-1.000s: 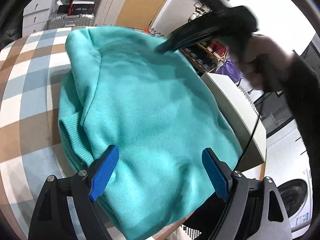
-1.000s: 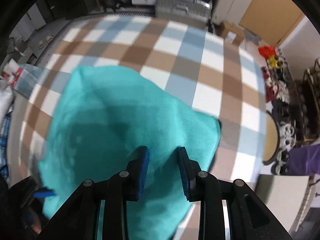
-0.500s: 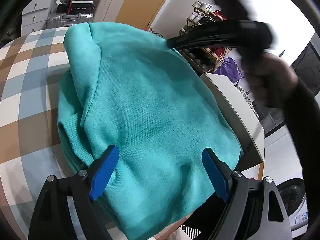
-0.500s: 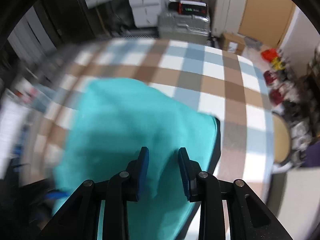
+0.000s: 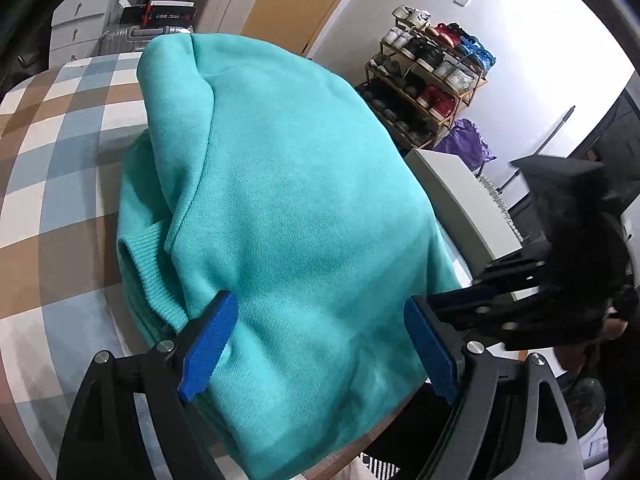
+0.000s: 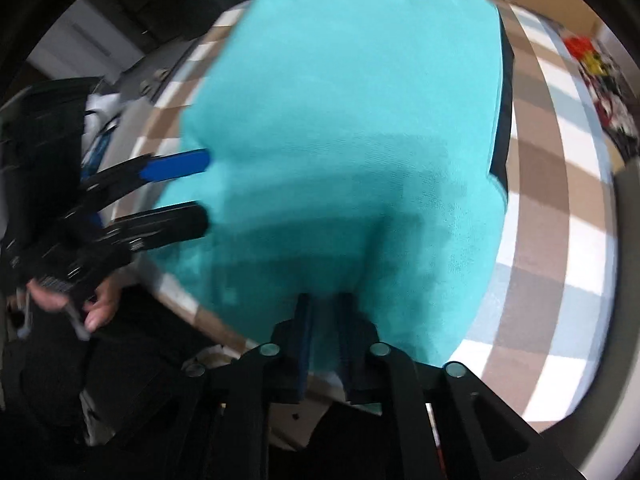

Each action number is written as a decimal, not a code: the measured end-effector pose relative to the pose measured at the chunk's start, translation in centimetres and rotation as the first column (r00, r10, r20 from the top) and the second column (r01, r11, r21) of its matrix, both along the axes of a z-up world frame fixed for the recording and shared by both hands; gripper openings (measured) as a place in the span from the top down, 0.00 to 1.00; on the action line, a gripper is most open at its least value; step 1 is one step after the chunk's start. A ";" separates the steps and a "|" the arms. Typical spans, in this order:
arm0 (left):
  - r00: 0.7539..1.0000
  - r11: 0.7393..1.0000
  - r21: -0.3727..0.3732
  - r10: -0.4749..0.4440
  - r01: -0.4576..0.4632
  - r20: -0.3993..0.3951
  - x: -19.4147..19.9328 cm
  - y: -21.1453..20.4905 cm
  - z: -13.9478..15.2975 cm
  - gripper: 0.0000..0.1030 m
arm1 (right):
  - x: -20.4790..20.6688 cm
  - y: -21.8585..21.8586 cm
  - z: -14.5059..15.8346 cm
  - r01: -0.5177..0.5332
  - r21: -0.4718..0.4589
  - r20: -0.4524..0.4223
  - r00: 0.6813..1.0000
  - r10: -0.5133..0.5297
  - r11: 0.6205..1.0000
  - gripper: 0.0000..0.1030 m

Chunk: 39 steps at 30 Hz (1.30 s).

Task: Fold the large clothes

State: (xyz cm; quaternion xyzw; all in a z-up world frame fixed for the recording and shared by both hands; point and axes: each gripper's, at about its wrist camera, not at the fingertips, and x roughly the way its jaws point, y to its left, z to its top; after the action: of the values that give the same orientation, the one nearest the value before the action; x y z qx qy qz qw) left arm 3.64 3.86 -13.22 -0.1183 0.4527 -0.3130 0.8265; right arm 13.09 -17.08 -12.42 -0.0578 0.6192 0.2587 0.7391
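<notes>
My right gripper (image 6: 325, 334) has just been closing w/ fabric between its jaws, now clenched on the near hem of the teal sweatshirt (image 5: 288, 208); earlier it hovered further in. Left gripper (image 5: 316, 344) gapes wide over the near edge, gripping nothing. Sweatshirt: folded, soft fleece, ribbed cuff at left, lying at the near edge of the checked table (image 5: 60, 152).

R gripper (image 6: 323, 334) jaws pinched, seemingly on teal sweater (image 6: 352, 128) edge
</notes>
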 end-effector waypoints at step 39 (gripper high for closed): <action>0.903 0.993 0.085 0.111 -0.083 -0.415 15.4 -1.7 2.3 0.21 | -4.7 -5.2 -2.2 0.230 0.531 0.101 0.938 -0.330 0.816 0.93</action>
State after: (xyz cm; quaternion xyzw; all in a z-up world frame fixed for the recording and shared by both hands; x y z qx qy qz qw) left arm 19.06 2.16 -10.91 -0.1777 0.6229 -0.2239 0.7282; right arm 8.36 -22.26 -14.58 0.2081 0.4570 0.2950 0.8129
